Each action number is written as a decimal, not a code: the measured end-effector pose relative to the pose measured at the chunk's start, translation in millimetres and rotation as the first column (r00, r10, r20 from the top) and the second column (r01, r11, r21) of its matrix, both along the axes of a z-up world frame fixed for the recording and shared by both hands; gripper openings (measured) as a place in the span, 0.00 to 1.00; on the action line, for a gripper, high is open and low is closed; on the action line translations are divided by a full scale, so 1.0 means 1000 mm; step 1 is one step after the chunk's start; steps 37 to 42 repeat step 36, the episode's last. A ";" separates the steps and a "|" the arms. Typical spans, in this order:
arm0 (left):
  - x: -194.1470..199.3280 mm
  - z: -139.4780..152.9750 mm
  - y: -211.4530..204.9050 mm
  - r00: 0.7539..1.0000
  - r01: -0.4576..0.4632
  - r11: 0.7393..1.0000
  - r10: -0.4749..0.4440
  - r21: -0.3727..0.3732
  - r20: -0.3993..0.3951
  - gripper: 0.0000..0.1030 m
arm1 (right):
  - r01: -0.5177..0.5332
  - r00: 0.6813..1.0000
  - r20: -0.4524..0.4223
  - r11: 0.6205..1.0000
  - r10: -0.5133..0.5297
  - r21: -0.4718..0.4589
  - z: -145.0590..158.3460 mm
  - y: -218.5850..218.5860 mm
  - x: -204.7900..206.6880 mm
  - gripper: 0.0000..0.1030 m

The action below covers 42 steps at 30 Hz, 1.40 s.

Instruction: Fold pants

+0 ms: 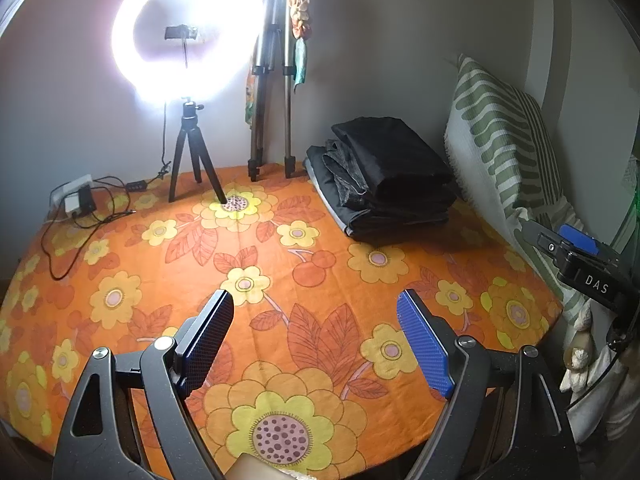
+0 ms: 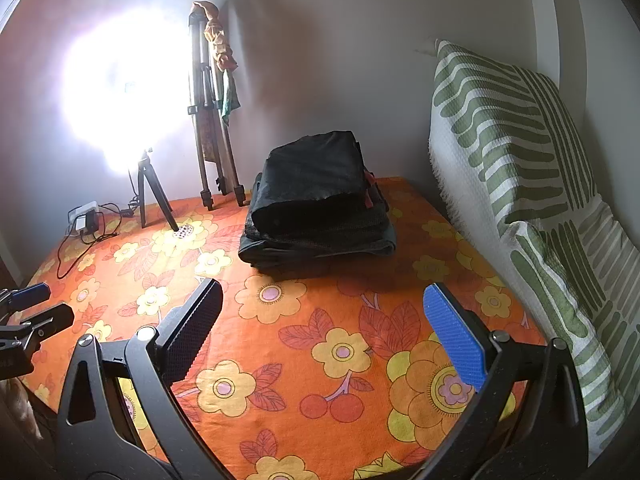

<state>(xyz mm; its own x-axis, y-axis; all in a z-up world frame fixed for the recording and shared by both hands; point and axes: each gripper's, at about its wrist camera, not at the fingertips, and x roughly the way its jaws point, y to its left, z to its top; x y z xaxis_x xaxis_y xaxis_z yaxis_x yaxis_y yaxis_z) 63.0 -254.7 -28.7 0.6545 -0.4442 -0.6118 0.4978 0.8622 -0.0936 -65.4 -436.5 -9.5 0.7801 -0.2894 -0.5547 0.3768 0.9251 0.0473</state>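
Ring light (image 1: 186, 32) glares against white wall (image 1: 380, 40).

Matt dark cloth made up the folded pants (image 2: 316, 196); the floral bedsheet (image 1: 320, 280) looked soft cotton, the pillow (image 2: 520, 160) waffle-textured

The ring light (image 2: 120, 92) glares so hard in the right wrist view that its ring and phone holder wash out. The lower garments in the folded stack (image 2: 316, 216) lie mostly hidden under the top one. The striped pillow (image 1: 508, 152) is cut off at the right edge in the left wrist view.
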 end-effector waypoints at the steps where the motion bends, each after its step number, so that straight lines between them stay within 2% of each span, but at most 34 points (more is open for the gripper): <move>1: 0.000 0.000 0.000 1.000 0.001 1.000 -0.001 -0.001 0.000 0.82 | -0.001 1.000 0.000 1.000 0.001 0.000 0.000 0.001 0.000 0.99; 25: -0.003 0.002 0.002 1.000 -0.013 1.000 0.013 0.028 0.022 0.82 | -0.011 1.000 -0.004 1.000 0.011 0.004 -0.002 0.002 0.004 0.99; 32: -0.007 0.003 0.003 0.997 -0.030 0.998 0.027 0.047 0.067 0.82 | -0.016 1.000 -0.005 1.000 0.016 0.003 -0.004 0.005 0.005 0.99; 42: -0.005 0.003 0.005 0.998 -0.021 0.999 0.019 0.044 0.058 0.82 | -0.017 1.000 -0.006 1.000 0.017 0.003 -0.005 0.006 0.005 0.99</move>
